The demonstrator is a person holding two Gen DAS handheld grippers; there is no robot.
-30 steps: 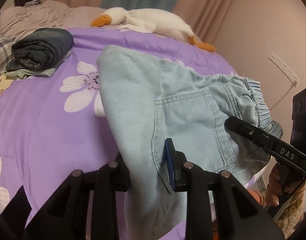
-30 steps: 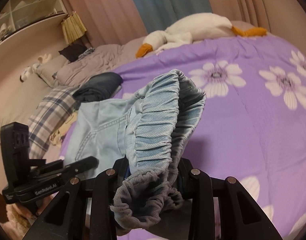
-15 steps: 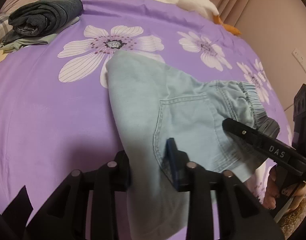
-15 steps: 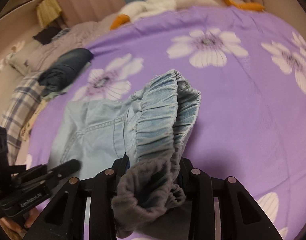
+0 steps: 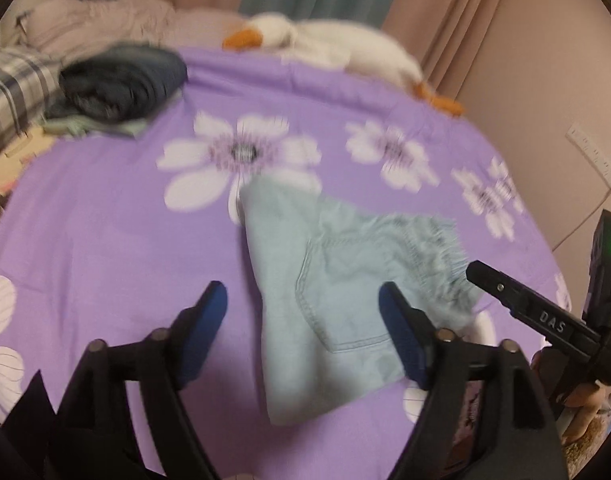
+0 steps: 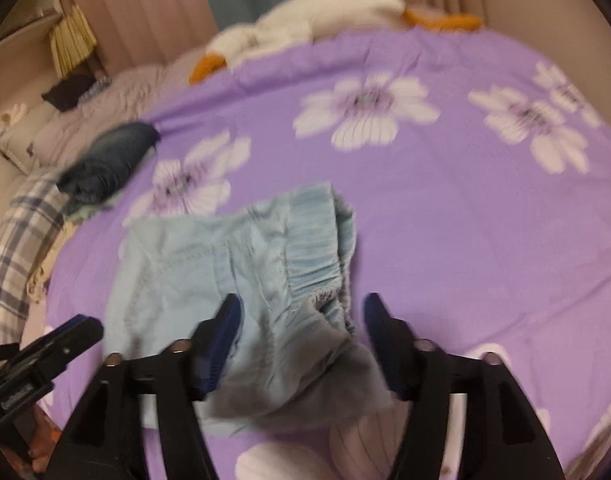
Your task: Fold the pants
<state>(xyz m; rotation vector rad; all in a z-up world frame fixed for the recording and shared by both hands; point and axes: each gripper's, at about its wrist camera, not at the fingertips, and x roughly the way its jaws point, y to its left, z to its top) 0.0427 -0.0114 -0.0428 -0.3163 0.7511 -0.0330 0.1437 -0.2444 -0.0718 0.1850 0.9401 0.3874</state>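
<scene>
Both the left tongs (image 5: 301,312) and right tongs (image 6: 301,324) had just been opened wide; the blurred pants (image 5: 345,280) were released, their near edge hidden.

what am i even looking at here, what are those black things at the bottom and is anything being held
Both pictures come from cameras mounted on hand-held tongs that a person carries, one in each hand, so each view looks forward along its own two black fingers. The left tongs and the right tongs have just been opening, and neither grips anything now. Between them lie light blue pants with a gathered waistband, loose on a purple flowered bedspread. The cloth sits between the fingers, but the blue pads stand clear of it. Further back are a stack of folded clothes and a white plush goose. The pictures are blurred.
</scene>
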